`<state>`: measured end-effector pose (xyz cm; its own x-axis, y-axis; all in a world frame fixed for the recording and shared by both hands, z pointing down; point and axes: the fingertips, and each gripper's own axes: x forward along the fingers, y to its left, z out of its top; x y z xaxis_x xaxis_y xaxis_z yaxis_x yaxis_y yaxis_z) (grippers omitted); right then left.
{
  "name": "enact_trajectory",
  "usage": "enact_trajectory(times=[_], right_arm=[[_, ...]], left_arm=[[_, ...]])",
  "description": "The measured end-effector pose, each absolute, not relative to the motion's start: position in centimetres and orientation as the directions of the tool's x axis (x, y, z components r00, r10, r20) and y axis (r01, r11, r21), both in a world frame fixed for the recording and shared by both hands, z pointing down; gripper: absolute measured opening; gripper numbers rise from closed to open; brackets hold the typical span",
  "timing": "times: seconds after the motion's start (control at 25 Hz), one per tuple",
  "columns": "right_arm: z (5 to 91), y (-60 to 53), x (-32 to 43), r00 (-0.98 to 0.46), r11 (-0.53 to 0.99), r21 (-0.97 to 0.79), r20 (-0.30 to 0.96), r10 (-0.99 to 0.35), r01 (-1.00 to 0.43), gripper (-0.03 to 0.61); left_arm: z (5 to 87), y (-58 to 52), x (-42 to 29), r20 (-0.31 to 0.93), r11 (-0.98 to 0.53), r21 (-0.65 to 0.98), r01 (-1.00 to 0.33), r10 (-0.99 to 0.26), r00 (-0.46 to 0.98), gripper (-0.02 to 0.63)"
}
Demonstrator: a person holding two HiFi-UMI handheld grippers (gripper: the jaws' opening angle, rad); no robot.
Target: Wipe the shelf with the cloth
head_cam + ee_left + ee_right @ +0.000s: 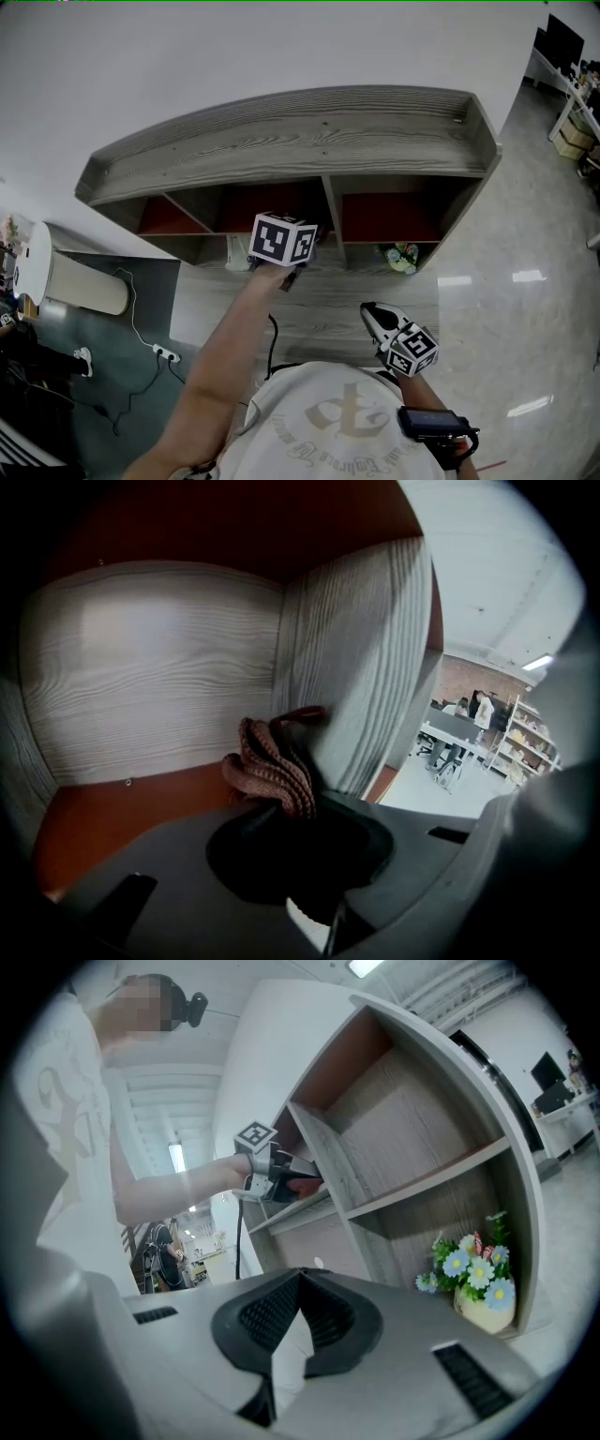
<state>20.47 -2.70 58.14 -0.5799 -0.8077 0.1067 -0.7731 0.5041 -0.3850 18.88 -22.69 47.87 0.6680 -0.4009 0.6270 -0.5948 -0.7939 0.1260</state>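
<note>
The left gripper (281,803) is clamped on the cloth (270,766), a bunched, ribbed, reddish-brown knit, so that its folds project ahead of the jaws as a wiping pad. Directly ahead lies the back panel of the shelf (309,131). The upright divider (361,667) — grey wood-grain — stands just right, apparently touching the cloth. The right gripper (298,1307) hangs lower, jaws together on nothing, probably kept clear.

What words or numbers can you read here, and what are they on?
No text can be read anywhere.
On the shirt: curved print under a logo, too blurred to read.
On the marker cubes: black-and-white square patterns only, no words or numbers.
</note>
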Motion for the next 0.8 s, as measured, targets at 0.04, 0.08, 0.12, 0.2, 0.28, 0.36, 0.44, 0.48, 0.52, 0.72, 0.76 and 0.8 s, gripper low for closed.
enact_trajectory(times=[0.04,0.08,0.12,0.2,0.28,0.36,0.44,0.48,0.52,0.72,0.76,0.8], right_arm=[[58.1,-2.8,20.5,-0.582,0.507,-0.383,0.105,-0.806,-0.772,0.005],[58.1,-2.8,20.6,-0.585,0.511,-0.382,0.105,-0.804,-0.77,0.005],[58.1,-2.8,20.7,-0.588,0.514,-0.38,0.105,-0.802,-0.769,0.005],[58.2,-2.9,20.8,-0.593,0.52,-0.378,0.105,-0.798,-0.766,0.005],[58.4,-2.9,20.9,-0.597,0.524,-0.376,0.104,-0.795,-0.764,0.005],[58.6,-3.0,21.1,-0.6,0.526,-0.377,0.106,-0.793,-0.762,0.005],[58.7,-3.1,21.1,-0.604,0.53,-0.377,0.108,-0.789,-0.76,0.005],[58.7,-3.1,21.1,-0.607,0.533,-0.376,0.108,-0.787,-0.758,0.005],[58.7,-3.0,21.1,-0.609,0.536,-0.376,0.107,-0.786,-0.756,0.005],[58.7,-3.1,21.3,-0.606,0.533,-0.376,0.105,-0.788,-0.758,0.005],[58.8,-3.1,21.3,-0.606,0.533,-0.376,0.105,-0.788,-0.758,0.005],[58.9,-3.1,21.3,-0.606,0.532,-0.377,0.106,-0.788,-0.758,0.005]], left_arm=[[47.9,-22.3,18.8,0.622,-0.798,0.14,-0.587,-0.39,0.679,0.063],[47.9,-21.9,18.7,0.617,-0.798,0.158,-0.581,-0.38,0.689,0.063],[47.9,-21.6,18.6,0.61,-0.798,0.179,-0.576,-0.369,0.701,0.063],[47.8,-20.8,18.5,0.589,-0.799,0.217,-0.561,-0.351,0.728,0.063],[47.7,-20.0,18.1,0.563,-0.802,0.238,-0.548,-0.346,0.75,0.063],[47.8,-18.9,17.6,0.535,-0.807,0.251,-0.535,-0.345,0.771,0.063],[48.1,-17.5,17.1,0.519,-0.818,0.251,-0.518,-0.338,0.785,0.063],[48.4,-16.7,16.9,0.516,-0.825,0.249,-0.507,-0.33,0.791,0.063],[48.7,-15.7,16.8,0.514,-0.834,0.247,-0.494,-0.319,0.796,0.063],[49.0,-12.4,17.0,0.47,-0.857,0.269,-0.439,-0.281,0.837,0.064],[48.8,-12.1,17.2,0.458,-0.86,0.272,-0.432,-0.28,0.844,0.064],[48.5,-11.8,17.4,0.446,-0.862,0.274,-0.426,-0.279,0.85,0.064]])
